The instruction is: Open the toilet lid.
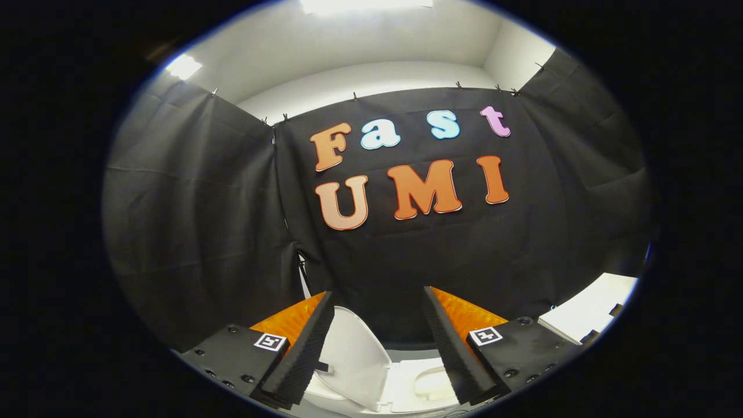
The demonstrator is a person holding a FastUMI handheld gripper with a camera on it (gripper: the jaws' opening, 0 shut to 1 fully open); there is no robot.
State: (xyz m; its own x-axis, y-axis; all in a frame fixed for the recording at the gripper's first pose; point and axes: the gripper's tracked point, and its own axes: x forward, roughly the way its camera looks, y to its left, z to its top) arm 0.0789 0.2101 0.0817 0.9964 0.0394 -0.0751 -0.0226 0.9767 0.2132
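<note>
Gripper apart; toilet lid raised

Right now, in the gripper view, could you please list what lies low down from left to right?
Left finger of the open tongs → raised toilet lid → toilet seat → right finger → white flat object against the black cloth wall.

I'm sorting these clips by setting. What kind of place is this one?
Probably a mock bathroom in a recording booth: a white toilet with its lid raised sits below the open gripper, black cloth hangs as walls, and a white ceiling light shines above.
</note>
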